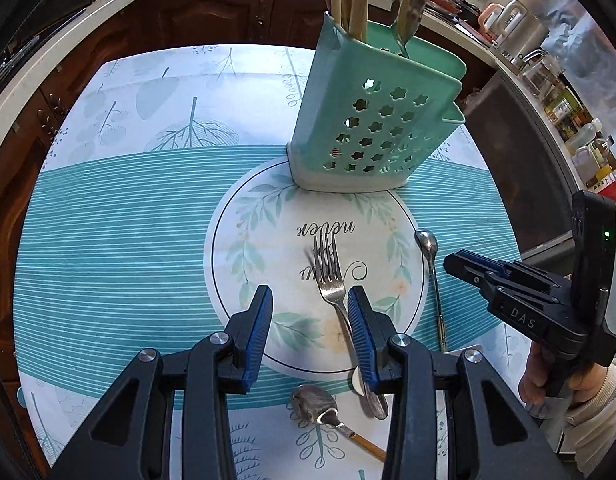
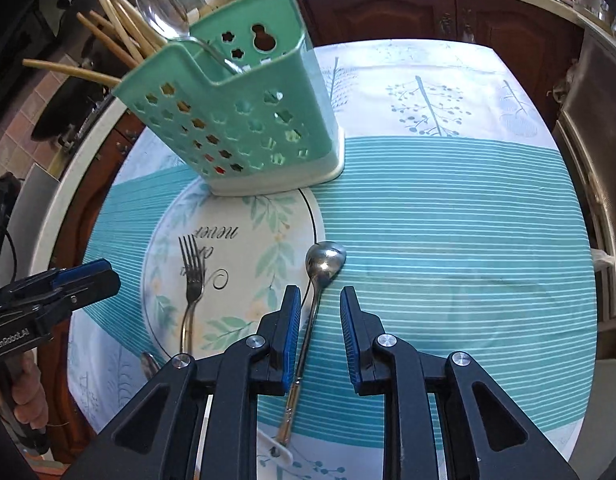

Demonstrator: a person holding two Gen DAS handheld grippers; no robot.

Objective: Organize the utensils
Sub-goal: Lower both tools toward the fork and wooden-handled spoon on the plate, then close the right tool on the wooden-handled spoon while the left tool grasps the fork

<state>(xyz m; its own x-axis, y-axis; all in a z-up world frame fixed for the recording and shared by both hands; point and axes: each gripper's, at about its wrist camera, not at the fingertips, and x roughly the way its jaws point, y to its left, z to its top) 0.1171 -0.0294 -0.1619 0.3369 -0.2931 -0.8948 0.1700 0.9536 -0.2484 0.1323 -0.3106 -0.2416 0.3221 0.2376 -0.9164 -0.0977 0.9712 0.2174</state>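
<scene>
A steel fork (image 1: 328, 276) lies on the round leaf-print mat (image 1: 244, 240), tines toward the mint-green utensil holder (image 1: 372, 128). My left gripper (image 1: 310, 292) hangs open over the fork's handle, which runs under its right finger, and no pad presses on it. A long steel spoon (image 2: 324, 264) lies on the striped cloth. My right gripper (image 2: 320, 292) stands open above it, the handle passing between the fingers close to the left one. The holder (image 2: 244, 120) contains wooden chopsticks (image 2: 120, 12) and a large steel spoon (image 2: 160, 4).
A wood-handled spoon (image 1: 314, 404) and a white piece (image 1: 356, 380) lie on the near cloth. The tablecloth (image 2: 448, 240) covers a small table with dark wooden cabinets (image 1: 212, 12) and a counter beyond it. A hand (image 1: 548, 384) holds the right gripper (image 1: 468, 268).
</scene>
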